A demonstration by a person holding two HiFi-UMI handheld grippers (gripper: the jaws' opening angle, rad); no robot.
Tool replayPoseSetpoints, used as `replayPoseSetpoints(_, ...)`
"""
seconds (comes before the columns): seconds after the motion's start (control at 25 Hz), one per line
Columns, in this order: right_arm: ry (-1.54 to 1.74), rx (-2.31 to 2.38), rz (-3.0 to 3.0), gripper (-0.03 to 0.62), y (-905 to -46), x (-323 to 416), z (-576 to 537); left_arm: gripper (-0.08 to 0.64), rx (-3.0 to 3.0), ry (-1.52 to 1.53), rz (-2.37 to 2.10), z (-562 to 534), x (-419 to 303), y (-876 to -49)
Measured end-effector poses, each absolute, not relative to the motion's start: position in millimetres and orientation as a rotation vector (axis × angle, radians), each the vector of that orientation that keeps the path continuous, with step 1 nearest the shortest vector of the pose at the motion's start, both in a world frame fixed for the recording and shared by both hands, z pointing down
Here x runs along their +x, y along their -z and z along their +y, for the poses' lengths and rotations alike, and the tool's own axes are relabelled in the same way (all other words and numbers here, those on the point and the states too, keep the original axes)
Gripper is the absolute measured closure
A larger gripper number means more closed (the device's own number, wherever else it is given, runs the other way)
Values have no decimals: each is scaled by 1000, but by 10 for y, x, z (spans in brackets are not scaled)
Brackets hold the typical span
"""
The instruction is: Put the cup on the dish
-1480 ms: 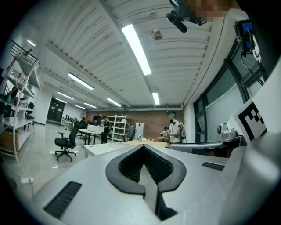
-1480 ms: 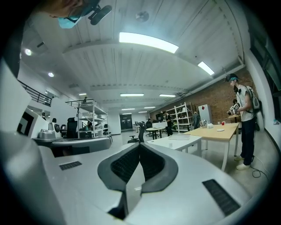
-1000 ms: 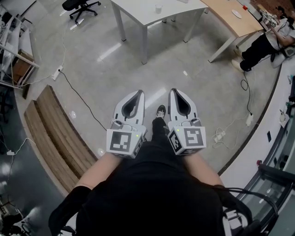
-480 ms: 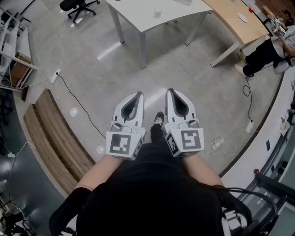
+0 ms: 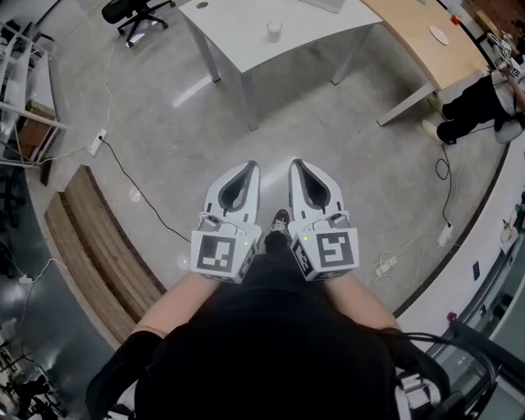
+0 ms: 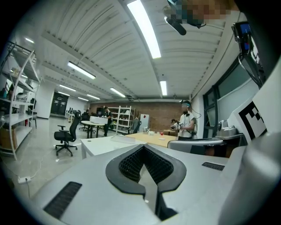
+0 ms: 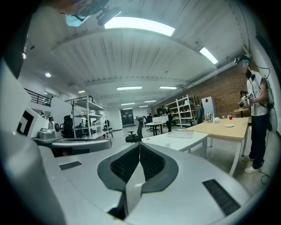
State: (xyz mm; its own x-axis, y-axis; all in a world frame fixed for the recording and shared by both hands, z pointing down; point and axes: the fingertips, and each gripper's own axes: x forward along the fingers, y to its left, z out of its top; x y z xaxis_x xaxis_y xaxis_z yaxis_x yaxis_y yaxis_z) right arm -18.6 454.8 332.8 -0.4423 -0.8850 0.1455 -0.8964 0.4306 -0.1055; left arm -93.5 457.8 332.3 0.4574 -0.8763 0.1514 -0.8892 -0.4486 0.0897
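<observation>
The left tool (image 5: 244, 171) was closed and empty; in the left gripper view its jaws (image 6: 144, 150) met at the tip with nothing between them. The right tool (image 5: 299, 168) was closed and empty too, its jaws (image 7: 139, 148) pressed together along their length. Both tools were held side by side, near each other but apart, pointing roughly level over the floor (image 5: 328, 131). A shoe (image 5: 280, 220) showed on the floor between and below them.

Ahead of the tools stood a white surface (image 5: 238, 25), well apart from them. The cup (image 5: 274, 31) stood upright on it, near its front edge. To the right of it was a wooden surface (image 5: 410, 37), and the dish (image 5: 440, 34) lay on that, well apart from the cup. In the right gripper view the dish (image 7: 228, 125) showed as a small white disc on the wooden top (image 7: 219, 128).

A chair (image 5: 135, 12) stood left of the white surface. A strip of wooden planks (image 5: 98, 238) ran along the floor at the left, with a cable (image 5: 139, 172) and a power strip (image 5: 97, 141) beside it. A person (image 5: 480, 94) was at the far end of the wooden surface, and shelves (image 7: 85, 116) stood far off in the right gripper view.
</observation>
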Motion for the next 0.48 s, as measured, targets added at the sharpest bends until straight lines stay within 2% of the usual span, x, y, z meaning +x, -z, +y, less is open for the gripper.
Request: replayPoseSetpoints(0.48,-226,1560,-2672,578,-3135,330,3825,554,2575,-101,-1537,3862,-260,-3106)
